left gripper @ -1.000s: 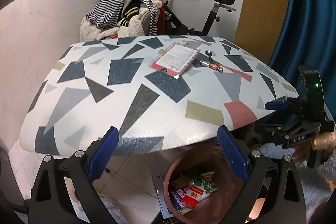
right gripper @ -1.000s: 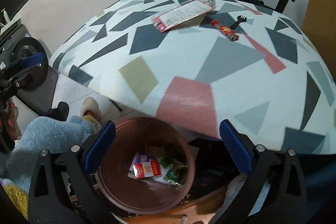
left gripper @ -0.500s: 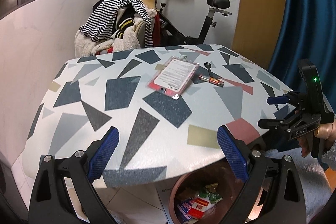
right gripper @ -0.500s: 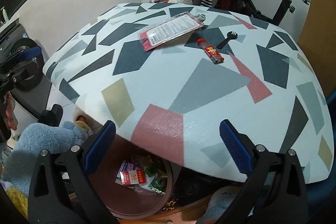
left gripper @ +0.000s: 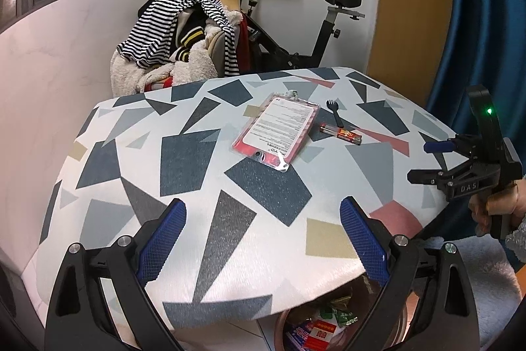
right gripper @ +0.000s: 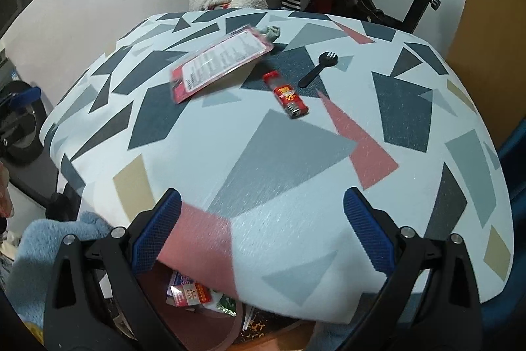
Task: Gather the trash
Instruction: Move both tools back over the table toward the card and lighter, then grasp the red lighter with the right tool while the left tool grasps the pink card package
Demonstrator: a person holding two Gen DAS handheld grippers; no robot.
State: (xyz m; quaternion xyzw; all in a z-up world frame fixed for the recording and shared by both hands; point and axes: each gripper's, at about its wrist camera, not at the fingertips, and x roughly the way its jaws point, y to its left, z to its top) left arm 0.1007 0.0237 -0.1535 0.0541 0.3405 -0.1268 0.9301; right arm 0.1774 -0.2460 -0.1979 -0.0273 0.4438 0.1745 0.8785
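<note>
Through your left wrist camera, your left gripper [left gripper: 263,239] hangs over the near edge of the patterned table [left gripper: 184,153], its blue-padded fingers [left gripper: 162,239] spread wide with nothing between them. Ahead of it and a little to the right lies a flat red-edged package [left gripper: 277,130], printed side up; just right of that rest a small red wrapper [left gripper: 342,134] and a black plastic fork [left gripper: 334,113], close together near the far side. Below the gripper's right finger, under the table edge, the brown bin [left gripper: 286,323] shows part of its rim with wrappers inside. Off to the far right your right gripper [left gripper: 437,162] is in view from the side, held in a hand [left gripper: 496,206], fingers apart. Beyond the table stand a chair heaped with striped clothing [left gripper: 174,32] and an exercise bike [left gripper: 296,32]. Through your right wrist camera, your right gripper [right gripper: 263,232] likewise sits at the near table edge [right gripper: 296,173], fingers wide and empty. The red wrapper [right gripper: 285,94] lies straight ahead of it, well apart, with the fork [right gripper: 318,68] just beyond to the right and the package [right gripper: 222,63] ahead to the left. Beneath the left finger the bin [right gripper: 230,334] peeks out, holding trash.
</note>
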